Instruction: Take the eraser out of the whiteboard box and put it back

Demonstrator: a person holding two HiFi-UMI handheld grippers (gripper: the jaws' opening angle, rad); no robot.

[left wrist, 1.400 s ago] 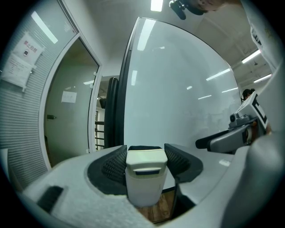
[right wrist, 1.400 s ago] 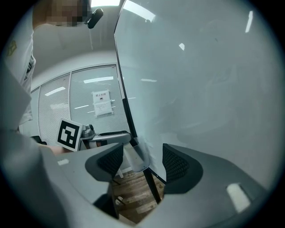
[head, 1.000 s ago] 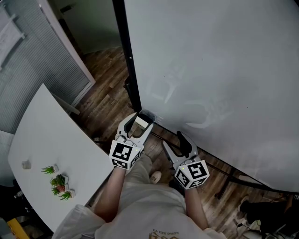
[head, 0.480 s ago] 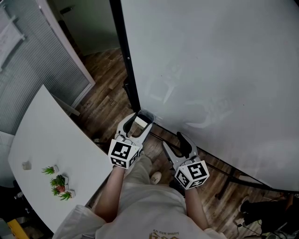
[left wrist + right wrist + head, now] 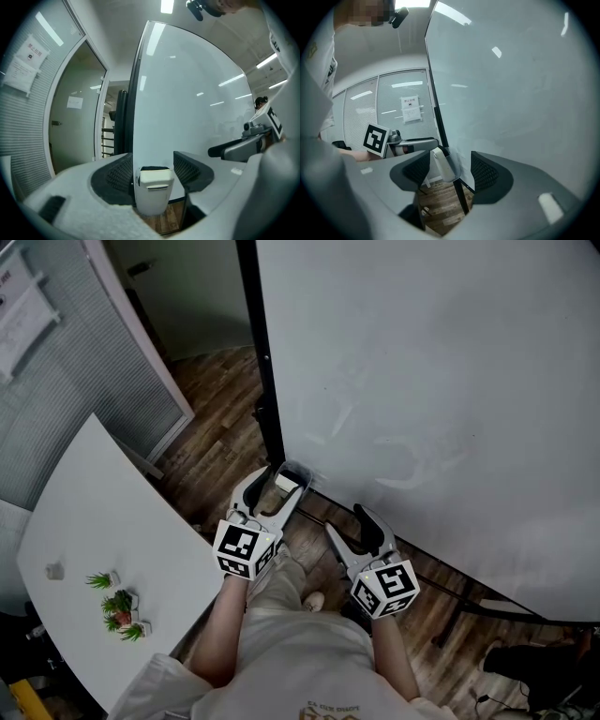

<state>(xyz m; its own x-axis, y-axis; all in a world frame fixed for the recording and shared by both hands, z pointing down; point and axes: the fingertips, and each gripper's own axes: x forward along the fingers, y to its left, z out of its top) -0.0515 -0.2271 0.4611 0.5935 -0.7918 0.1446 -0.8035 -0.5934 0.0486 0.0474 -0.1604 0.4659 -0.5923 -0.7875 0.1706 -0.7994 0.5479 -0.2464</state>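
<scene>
Straddling one box (image 5: 151, 202), one eraser (image 5: 154, 177), left tongs (image 5: 279, 484), right tongs (image 5: 345, 519) beside

a white bench (image 5: 103, 512) carries small green plants (image 5: 117, 601) near its front edge, a small grey object (image 5: 53, 570) just beside them. slatted blinds (image 5: 66, 390) stand beyond the bench; wooden floor (image 5: 220, 427) lies beside it.

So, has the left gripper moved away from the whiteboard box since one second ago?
No. The left gripper keeps its jaws on both sides of the whiteboard box, at the whiteboard's lower left corner, as before.
</scene>
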